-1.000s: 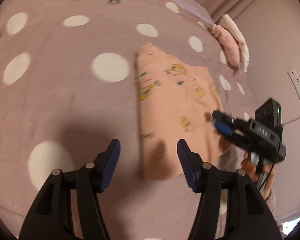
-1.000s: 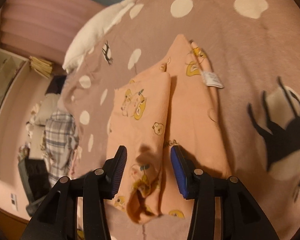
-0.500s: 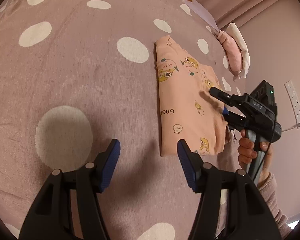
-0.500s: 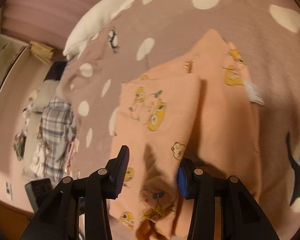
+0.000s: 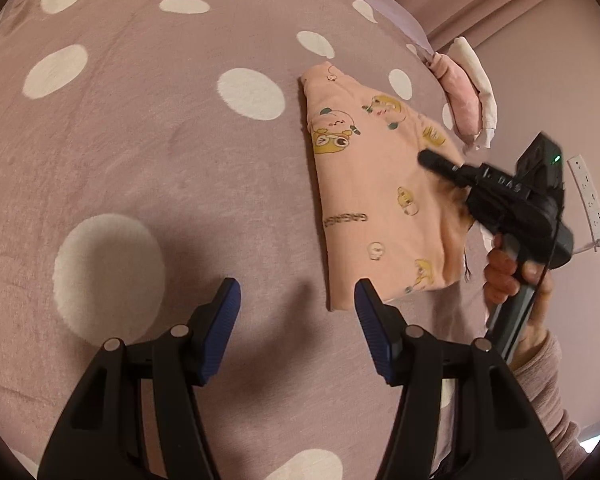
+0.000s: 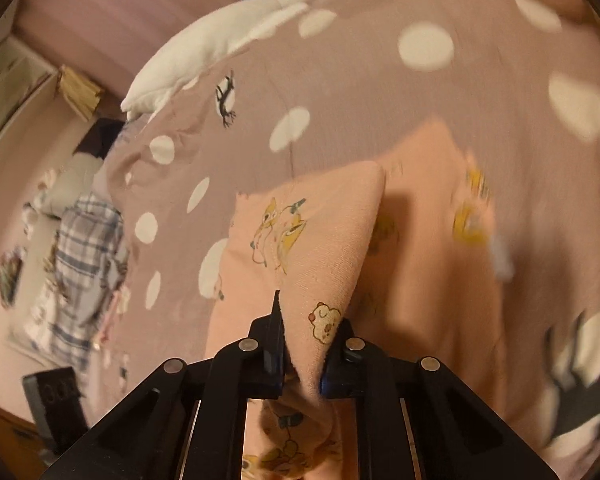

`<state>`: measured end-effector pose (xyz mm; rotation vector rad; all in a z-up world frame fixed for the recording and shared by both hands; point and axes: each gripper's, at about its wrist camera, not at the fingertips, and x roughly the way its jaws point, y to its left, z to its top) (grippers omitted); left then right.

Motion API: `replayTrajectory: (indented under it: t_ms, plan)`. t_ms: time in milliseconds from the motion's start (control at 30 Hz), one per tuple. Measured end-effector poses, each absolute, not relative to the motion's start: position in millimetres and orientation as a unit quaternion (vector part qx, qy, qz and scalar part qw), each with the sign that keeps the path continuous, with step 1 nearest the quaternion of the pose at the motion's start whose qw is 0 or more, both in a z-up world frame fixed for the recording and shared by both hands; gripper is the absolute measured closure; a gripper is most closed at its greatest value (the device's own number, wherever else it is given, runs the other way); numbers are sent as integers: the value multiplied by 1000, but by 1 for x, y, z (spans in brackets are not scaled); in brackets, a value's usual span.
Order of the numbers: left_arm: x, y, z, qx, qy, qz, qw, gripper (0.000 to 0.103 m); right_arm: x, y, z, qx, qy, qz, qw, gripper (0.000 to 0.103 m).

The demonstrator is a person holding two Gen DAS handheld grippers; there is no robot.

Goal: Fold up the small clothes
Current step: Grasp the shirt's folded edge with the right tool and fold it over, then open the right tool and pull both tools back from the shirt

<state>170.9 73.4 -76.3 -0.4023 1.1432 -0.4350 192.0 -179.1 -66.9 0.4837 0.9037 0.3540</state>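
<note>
A small peach garment [image 5: 372, 200] with cartoon prints lies partly folded on the mauve polka-dot blanket [image 5: 140, 140]. My left gripper [image 5: 296, 312] is open and empty, hovering just left of the garment's near corner. My right gripper [image 6: 304, 344] is shut on a raised fold of the garment [image 6: 320, 248], lifting it over the flat layer to its right. In the left wrist view the right gripper [image 5: 428, 158] sits at the garment's right edge, held by a hand.
A white plush goose [image 6: 220, 40] lies at the blanket's far end. A pink and white bundle [image 5: 468, 96] lies beyond the garment. A wall socket strip [image 5: 588, 196] is at right. A plaid cloth [image 6: 84, 256] lies on the floor.
My right gripper has closed on the garment's fold and lifted it. My left gripper stayed open and drew back slightly from the garment.
</note>
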Motion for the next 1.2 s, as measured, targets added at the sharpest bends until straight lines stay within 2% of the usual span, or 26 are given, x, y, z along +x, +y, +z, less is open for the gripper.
replayTrajectory:
  t_ms: [167,333,533,600,733,900,1033,1133,1200]
  plan:
    - [178,58,-73,-176,532,-218,799,44,195,-203,-51,209,417,137,874,90]
    - [191,30,-65,-162,526,-240,800,44,198,-221,-82,216,456,112,856,90]
    - [200,-20,-50,-127,503,-298,801,44,203,-247,-99,305,444,147,829,89]
    - [201,-36,-54,-109,505,-312,797,44,206,-253,-99,320,436,156,826,82]
    - [202,-59,-78,-74,531,-320,781,44,224,-261,-105,386,419,205,796,56]
    - [202,-60,-92,-64,540,-319,776,44,245,-263,-103,434,385,219,784,55]
    - [208,-57,-93,-76,546,-321,770,44,246,-272,-76,450,321,232,801,55]
    - [209,-60,-94,-75,545,-321,771,44,235,-280,-53,425,293,203,832,55]
    - [208,-61,-94,-73,544,-320,772,44,225,-279,-42,373,306,178,858,55]
